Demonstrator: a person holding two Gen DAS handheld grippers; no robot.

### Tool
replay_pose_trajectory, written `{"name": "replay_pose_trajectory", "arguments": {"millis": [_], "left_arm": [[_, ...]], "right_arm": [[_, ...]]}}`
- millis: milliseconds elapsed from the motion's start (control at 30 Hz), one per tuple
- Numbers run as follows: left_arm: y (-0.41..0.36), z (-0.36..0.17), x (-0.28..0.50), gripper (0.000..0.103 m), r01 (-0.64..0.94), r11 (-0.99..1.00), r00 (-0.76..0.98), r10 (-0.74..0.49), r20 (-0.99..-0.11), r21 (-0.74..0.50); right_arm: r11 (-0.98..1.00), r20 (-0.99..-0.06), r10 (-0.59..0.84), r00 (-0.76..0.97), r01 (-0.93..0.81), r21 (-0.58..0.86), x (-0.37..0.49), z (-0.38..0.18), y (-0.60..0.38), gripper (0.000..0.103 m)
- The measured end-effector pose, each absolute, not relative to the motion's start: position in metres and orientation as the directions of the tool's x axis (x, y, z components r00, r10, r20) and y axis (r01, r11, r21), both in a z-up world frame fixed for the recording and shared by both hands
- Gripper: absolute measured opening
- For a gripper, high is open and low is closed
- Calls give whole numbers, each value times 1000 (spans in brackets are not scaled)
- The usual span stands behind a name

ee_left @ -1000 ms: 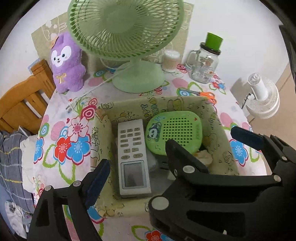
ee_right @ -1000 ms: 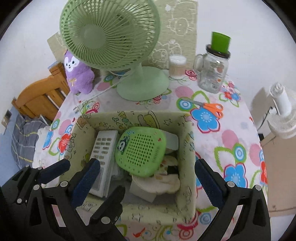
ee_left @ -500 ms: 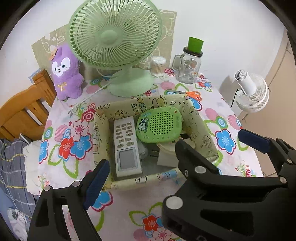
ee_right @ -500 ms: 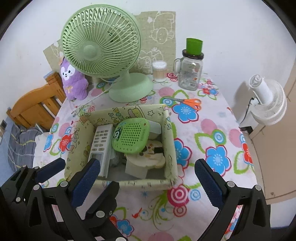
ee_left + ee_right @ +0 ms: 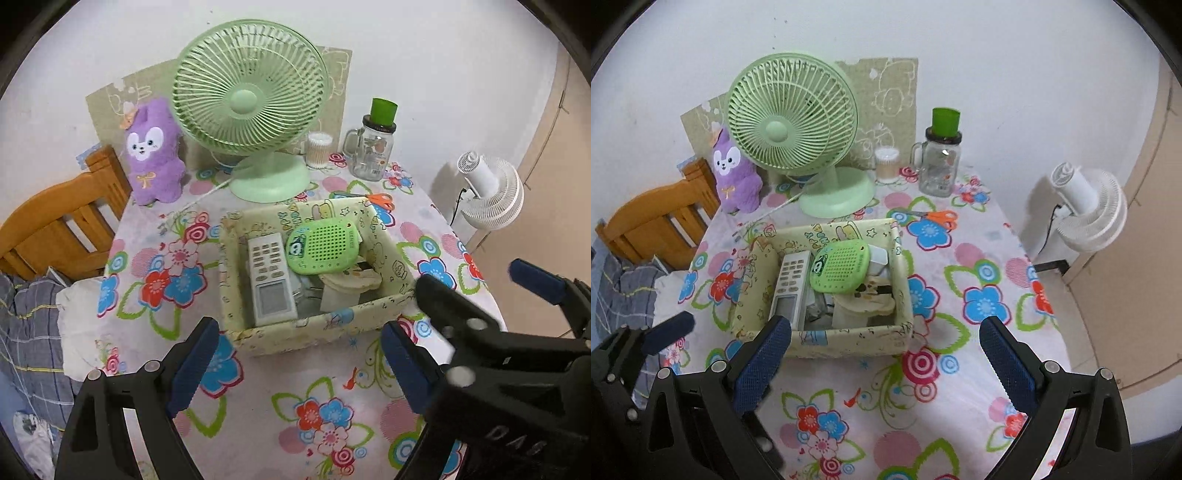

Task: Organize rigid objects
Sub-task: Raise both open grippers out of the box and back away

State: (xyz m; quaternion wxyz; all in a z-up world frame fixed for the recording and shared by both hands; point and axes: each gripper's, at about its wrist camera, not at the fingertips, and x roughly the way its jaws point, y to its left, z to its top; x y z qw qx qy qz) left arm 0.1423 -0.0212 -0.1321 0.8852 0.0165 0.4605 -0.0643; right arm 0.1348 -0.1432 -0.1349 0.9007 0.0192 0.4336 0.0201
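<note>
Right wrist view: the box (image 5: 849,341) with the remote (image 5: 788,282) inside sits on the counter (image 5: 960,295) ahead of the right tongs (image 5: 882,369); both right and left tongs (image 5: 295,362) gape wide, empty, touching nothing.

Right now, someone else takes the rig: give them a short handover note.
Left tool: open, empty, above the near edge of the table.
Right tool: open, empty, beside it.
Storage box: mid-table on the floral cloth. It holds the white remote, the green perforated case leaning over it, and cream items underneath that I can't identify.
Outside the box: orange scissors just behind it, cotton-swab tub and lidded glass jar at the back, near the green fan and purple plush.
Done: remote and case boxed.
Left: probably the scissors, maybe the tub and jar.
</note>
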Motion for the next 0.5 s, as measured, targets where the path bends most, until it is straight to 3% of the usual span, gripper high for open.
{"name": "replay_pose_trajectory", "arguments": {"millis": [500], "left_arm": [[4, -92, 95, 91, 61, 998, 649, -37, -760, 4]], "right_arm": [[996, -751, 79, 655, -13, 93, 89, -100, -162, 103]]}}
